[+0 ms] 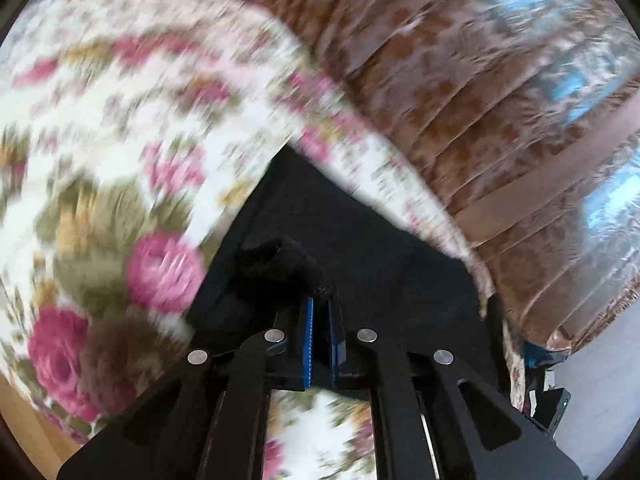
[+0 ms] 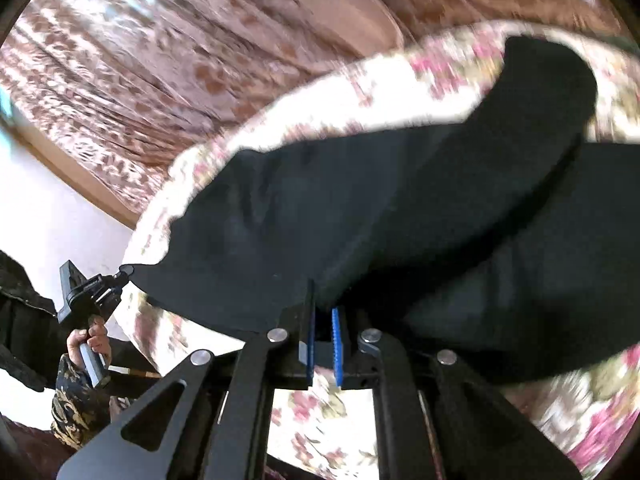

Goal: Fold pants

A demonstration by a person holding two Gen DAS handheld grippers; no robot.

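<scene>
The black pants [image 2: 360,200] lie spread over a bed with a floral cover [image 2: 320,92]. My right gripper [image 2: 323,312] is shut on an edge of the pants, lifted a little off the cover. My left gripper [image 1: 320,304] is shut on another bunched edge of the pants [image 1: 360,232], with a rolled hem sticking up just before its fingertips. The left gripper also shows in the right wrist view [image 2: 120,276], held by a hand at the far left corner of the pants. Both views are blurred.
The floral bed cover [image 1: 100,140] fills the left of the left wrist view. Brown patterned curtains [image 1: 500,100] hang behind the bed, and also show in the right wrist view [image 2: 140,60]. A white wall [image 2: 48,208] is at the left.
</scene>
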